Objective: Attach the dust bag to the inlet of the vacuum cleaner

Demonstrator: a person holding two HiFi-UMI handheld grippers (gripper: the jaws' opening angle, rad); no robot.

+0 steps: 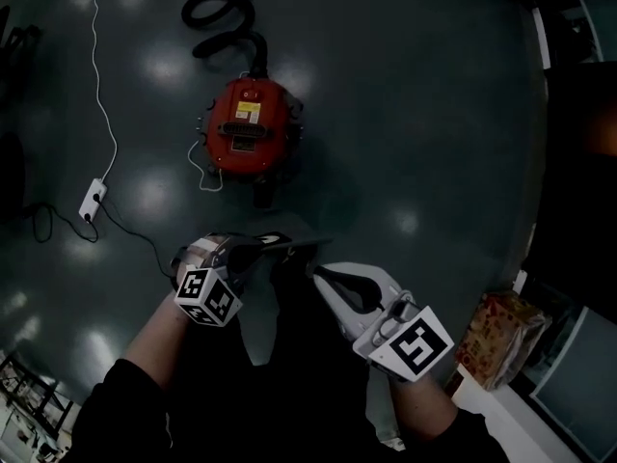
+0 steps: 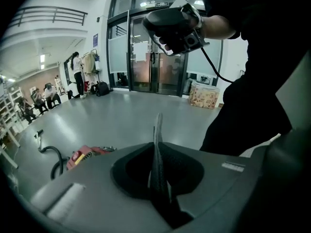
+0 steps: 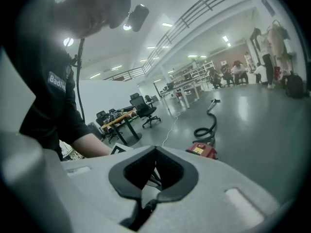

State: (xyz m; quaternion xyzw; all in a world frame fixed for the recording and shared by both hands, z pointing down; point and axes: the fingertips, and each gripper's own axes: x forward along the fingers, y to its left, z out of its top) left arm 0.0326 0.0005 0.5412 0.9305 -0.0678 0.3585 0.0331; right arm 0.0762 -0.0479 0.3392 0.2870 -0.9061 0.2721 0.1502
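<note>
The red vacuum cleaner (image 1: pixel 249 128) stands on the dark floor ahead of me, and its black hose (image 1: pixel 227 17) curls away behind it. I also see it low in the left gripper view (image 2: pixel 85 155) and in the right gripper view (image 3: pixel 204 150). A pale grey dust bag (image 1: pixel 258 326) hangs between my hands, well short of the vacuum. My left gripper (image 1: pixel 280 244) is shut on its stiff upper edge (image 2: pixel 156 135), which sticks up between the pads. My right gripper (image 1: pixel 316 271) is shut on the bag's other side, where pale material (image 3: pixel 148 186) shows at the pinch.
A white power strip (image 1: pixel 93 201) with its cables lies on the floor at the left. A printed carton (image 1: pixel 501 336) sits at the right by a white ledge. Glass doors (image 2: pixel 146 52) close the hall; desks and office chairs (image 3: pixel 143 111) stand farther off.
</note>
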